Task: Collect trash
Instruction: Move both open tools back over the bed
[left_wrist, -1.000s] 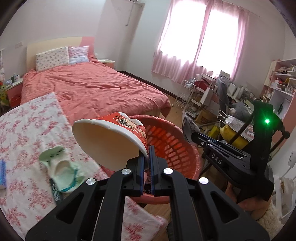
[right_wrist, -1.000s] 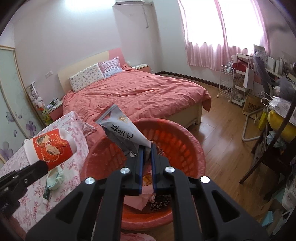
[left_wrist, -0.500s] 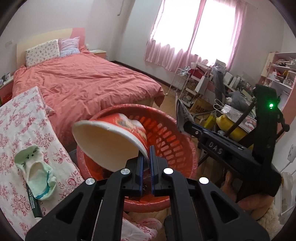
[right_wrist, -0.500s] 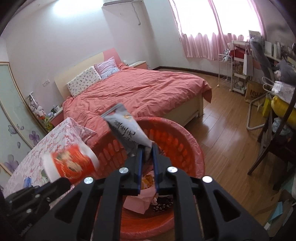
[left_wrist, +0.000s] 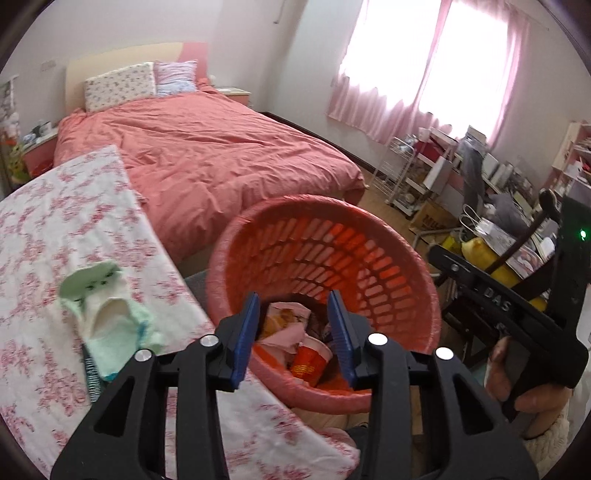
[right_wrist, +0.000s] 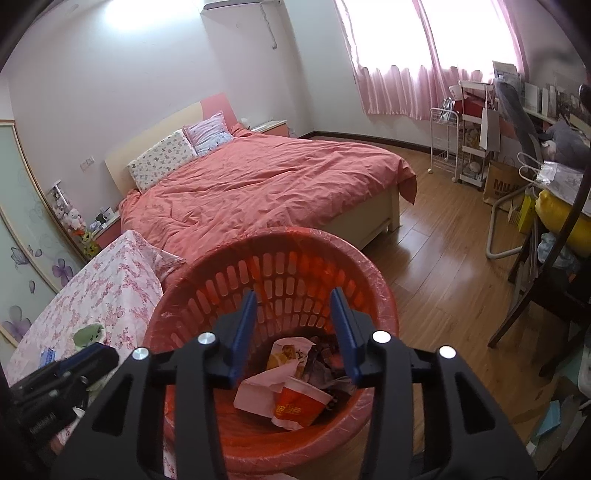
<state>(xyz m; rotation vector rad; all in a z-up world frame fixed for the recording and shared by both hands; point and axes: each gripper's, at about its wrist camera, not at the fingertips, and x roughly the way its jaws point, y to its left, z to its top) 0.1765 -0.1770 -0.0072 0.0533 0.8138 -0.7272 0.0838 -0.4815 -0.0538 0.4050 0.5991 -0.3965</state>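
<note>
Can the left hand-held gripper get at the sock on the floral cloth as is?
Probably yes. The left hand-held gripper is empty, jaws opening over the red basket. The sock lies uncovered on the floral cloth just to its left, nothing between.

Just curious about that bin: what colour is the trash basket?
Orange-red; the trash basket shows best in the right wrist view.

I read "DAS" in pale letters on the black body of the right hand-held gripper (left_wrist: 496, 295). A brown cardboard box (right_wrist: 500, 186) on the floor by the white cart shows "MUJ". The red cup (right_wrist: 301, 402) in the basket bears yellow characters too small for me to read.
</note>
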